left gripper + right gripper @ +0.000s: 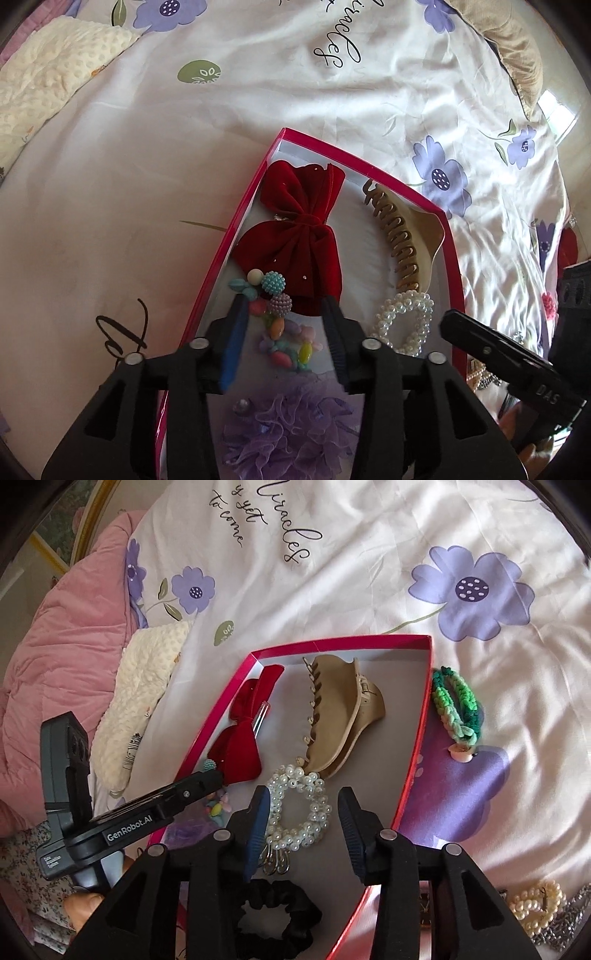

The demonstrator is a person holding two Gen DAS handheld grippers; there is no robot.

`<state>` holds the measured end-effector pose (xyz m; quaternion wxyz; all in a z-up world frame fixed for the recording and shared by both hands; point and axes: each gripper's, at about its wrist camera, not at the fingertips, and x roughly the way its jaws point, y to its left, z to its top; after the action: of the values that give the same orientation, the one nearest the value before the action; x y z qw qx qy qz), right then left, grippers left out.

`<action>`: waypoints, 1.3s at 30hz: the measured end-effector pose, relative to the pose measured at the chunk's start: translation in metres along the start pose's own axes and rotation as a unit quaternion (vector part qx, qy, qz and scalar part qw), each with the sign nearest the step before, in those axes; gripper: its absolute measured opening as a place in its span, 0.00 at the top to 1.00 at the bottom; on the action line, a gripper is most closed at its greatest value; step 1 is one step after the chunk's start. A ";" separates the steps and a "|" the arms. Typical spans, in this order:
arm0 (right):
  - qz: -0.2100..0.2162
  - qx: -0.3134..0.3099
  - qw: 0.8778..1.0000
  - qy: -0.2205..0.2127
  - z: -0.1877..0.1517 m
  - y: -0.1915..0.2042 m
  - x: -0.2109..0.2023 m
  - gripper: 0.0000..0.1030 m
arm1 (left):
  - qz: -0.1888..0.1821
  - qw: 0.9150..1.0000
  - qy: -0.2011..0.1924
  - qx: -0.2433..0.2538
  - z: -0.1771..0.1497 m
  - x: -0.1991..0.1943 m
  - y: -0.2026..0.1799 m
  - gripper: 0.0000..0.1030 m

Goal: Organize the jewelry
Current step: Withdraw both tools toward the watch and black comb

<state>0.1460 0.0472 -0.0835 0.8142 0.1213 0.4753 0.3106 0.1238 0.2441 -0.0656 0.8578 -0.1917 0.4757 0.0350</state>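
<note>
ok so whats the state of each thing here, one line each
left claw: open, over the bead bracelet
right claw: open, pearl bracelet between its fingers
red box: open, no lid on
beige hair clip: closed, lying in the box
red bow: in the box
green scrunchie: outside the box

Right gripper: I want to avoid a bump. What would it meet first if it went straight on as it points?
Probably the pearl bracelet, lying on the box floor between the open right gripper fingers; depth is unclear.
</note>
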 end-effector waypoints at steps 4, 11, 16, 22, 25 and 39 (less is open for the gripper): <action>0.004 0.006 1.000 -0.008 -0.006 -0.003 -0.016 0.58 | 0.004 1.000 -0.007 0.000 -0.004 -0.010 -0.003 0.41; 0.005 0.027 0.999 -0.025 -0.029 -0.021 -0.058 0.54 | -0.003 1.000 -0.017 0.016 -0.020 -0.034 -0.019 0.35; -0.006 0.047 0.998 -0.039 -0.046 -0.043 -0.092 0.52 | -0.010 0.999 -0.030 0.042 -0.036 -0.056 -0.039 0.29; -0.026 0.076 0.994 -0.078 -0.061 -0.075 -0.142 0.52 | -0.027 0.996 -0.036 0.073 -0.048 -0.074 -0.071 0.29; -0.044 0.086 0.991 -0.097 -0.068 -0.088 -0.161 0.51 | -0.036 0.995 -0.031 0.086 -0.054 -0.076 -0.087 0.29; -0.094 0.146 0.976 -0.130 -0.091 -0.152 -0.209 0.49 | -0.065 0.987 -0.009 0.143 -0.076 -0.069 -0.151 0.29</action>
<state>0.0538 -0.2100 -0.0592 0.8681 0.2325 0.4152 0.1416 0.0619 0.0860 0.0001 0.8811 -0.0970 0.4545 -0.0878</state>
